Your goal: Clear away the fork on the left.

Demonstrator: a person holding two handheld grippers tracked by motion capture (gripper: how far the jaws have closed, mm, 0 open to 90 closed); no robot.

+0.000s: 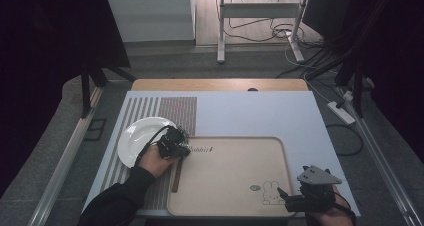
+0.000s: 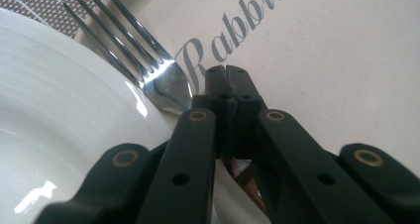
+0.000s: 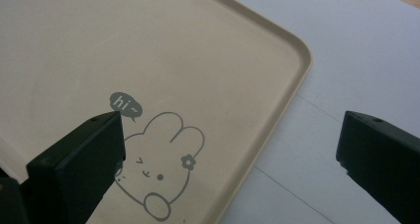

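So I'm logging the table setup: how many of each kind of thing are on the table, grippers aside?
Plate: 1
Fork: 1
Tray: 1
Placemat: 1
Total: 4

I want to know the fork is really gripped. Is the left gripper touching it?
Touching. The left gripper view shows the left gripper with jaws closed on the fork, its handle running down between them.
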